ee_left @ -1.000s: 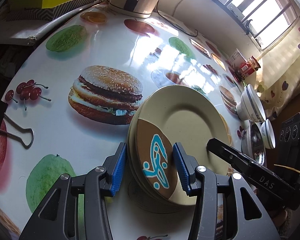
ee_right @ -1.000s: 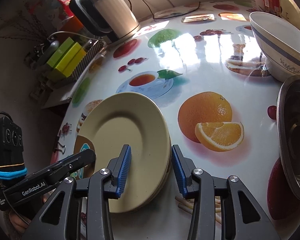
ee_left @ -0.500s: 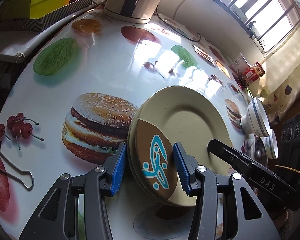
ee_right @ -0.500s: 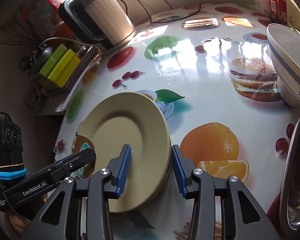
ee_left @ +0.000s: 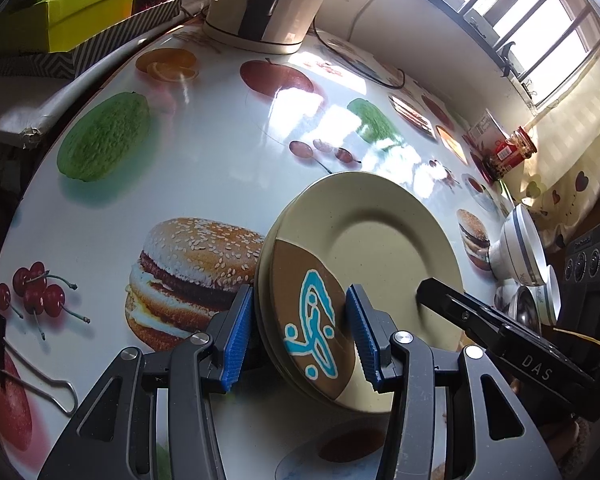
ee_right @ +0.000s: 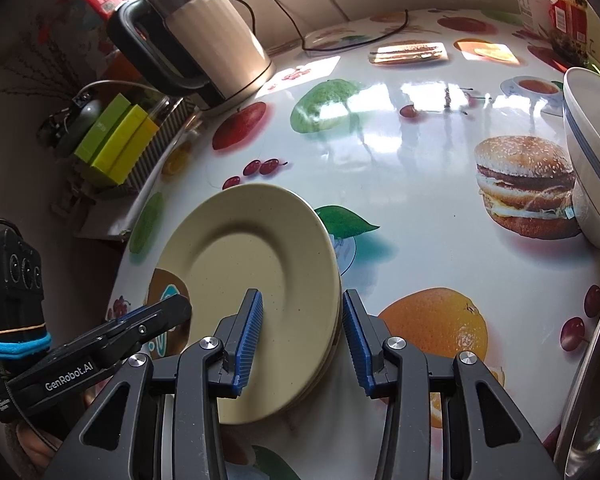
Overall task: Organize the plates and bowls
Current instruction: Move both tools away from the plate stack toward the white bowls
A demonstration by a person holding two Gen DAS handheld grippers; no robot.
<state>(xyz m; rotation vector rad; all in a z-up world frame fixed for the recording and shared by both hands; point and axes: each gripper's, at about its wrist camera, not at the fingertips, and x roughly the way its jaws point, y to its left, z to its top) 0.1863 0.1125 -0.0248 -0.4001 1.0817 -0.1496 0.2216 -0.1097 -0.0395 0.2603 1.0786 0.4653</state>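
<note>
- Two claws share one load: the round table [ee_left: 204, 168] with its food-print cover spreads ahead of both, far side bare apart from a kettle [ee_right: 204, 40].
- Beige plates [ee_left: 380, 248], stacked, hang tilted above the cloth; stacking looks done, setting down remains.
- Blue-banded bowl [ee_right: 592, 168] stands ahead-right of the right claw, steel bowl [ee_right: 596, 380] beside it, not yet sorted, I judge.
- Left gripper [ee_left: 296, 340], part open, is clamped across the stack's rim.
- Right gripper [ee_right: 302, 338] pinches the opposite rim likewise.
</note>
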